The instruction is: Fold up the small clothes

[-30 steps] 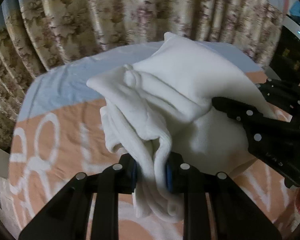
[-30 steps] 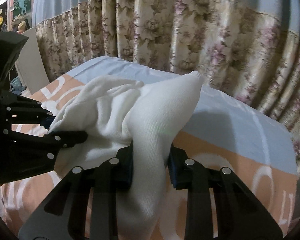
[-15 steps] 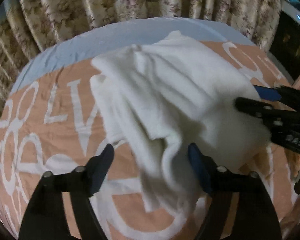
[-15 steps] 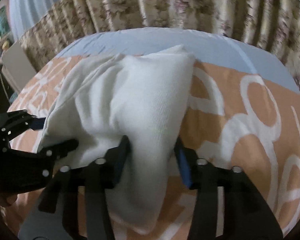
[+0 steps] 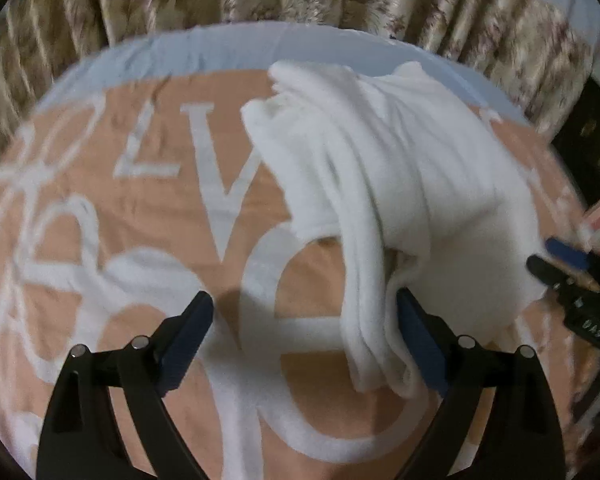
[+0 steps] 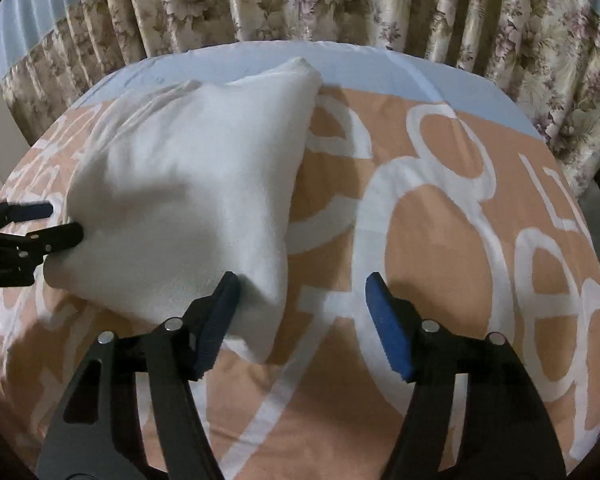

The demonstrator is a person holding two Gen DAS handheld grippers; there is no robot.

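A white garment (image 5: 404,184) lies folded and bunched on the orange bedspread with white letters (image 5: 140,208). My left gripper (image 5: 304,320) is open, and a fold of the garment hangs against its right finger (image 5: 416,328). In the right wrist view the garment (image 6: 188,200) lies as a smooth folded pad. My right gripper (image 6: 302,308) is open, its left finger (image 6: 216,320) touching the pad's near corner. Each gripper shows at the edge of the other's view, the right one (image 5: 572,276) and the left one (image 6: 32,228), both at the cloth's side.
The bedspread (image 6: 460,240) covers the whole bed, with a pale blue band (image 6: 380,64) at the far edge. Floral curtains (image 6: 340,0) hang close behind the bed. A dark cabinet (image 5: 592,136) stands at the right.
Both grippers opened and let go of the garment, which dropped from lifted to lying on the bed. Both grippers tilted down and drew back a little.
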